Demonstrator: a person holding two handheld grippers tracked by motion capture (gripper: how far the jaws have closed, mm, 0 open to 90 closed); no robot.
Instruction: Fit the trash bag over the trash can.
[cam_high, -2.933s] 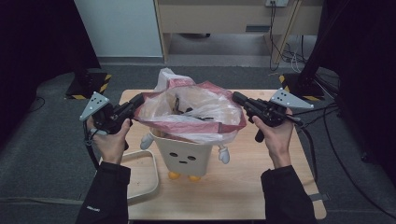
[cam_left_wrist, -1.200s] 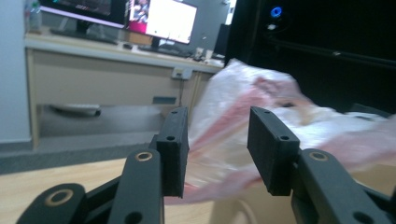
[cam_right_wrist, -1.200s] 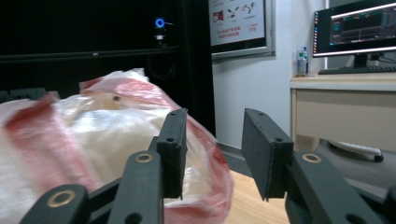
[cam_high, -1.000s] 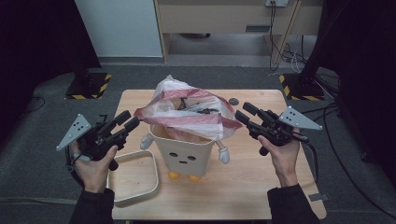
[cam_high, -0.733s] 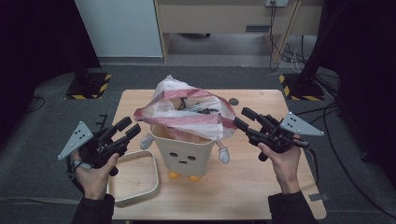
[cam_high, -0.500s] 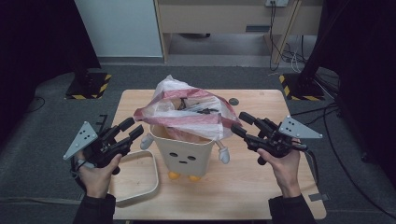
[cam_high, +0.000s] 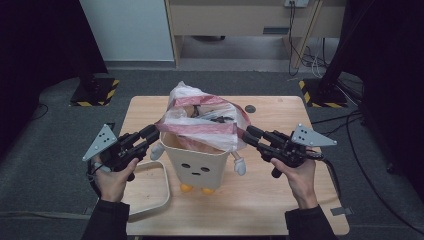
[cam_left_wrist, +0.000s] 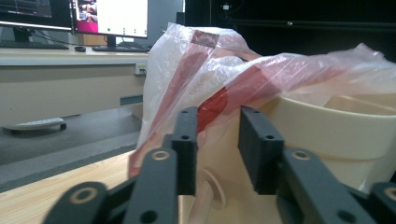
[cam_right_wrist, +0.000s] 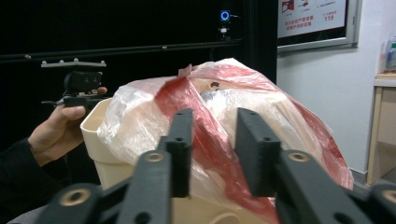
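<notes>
A cream bin (cam_high: 200, 162) with a face, small arms and orange feet stands mid-table. A clear plastic bag with red stripes (cam_high: 200, 117) sits in it and bulges over its rim. My left gripper (cam_high: 151, 133) points at the bag's left edge. In the left gripper view the jaws (cam_left_wrist: 218, 121) have just been closing and still show a gap, with the bag (cam_left_wrist: 196, 60) and bin (cam_left_wrist: 327, 135) just beyond them. My right gripper (cam_high: 250, 134) reaches the bag's right edge. Its jaws (cam_right_wrist: 213, 121) have also been closing, with a gap left and the bag (cam_right_wrist: 243, 93) right at the tips.
A cream loop-shaped frame (cam_high: 150, 195) lies on the wooden table (cam_high: 280, 200) left of the bin, overhanging the edge. A small dark round thing (cam_high: 250, 108) lies behind the bag. The other hand (cam_right_wrist: 60, 126) shows past the bin in the right gripper view.
Earlier both grippers held the bag's mouth stretched wide, then let go and drew back. Since then both have moved in to the bag's edges, and their jaws stand narrower.
</notes>
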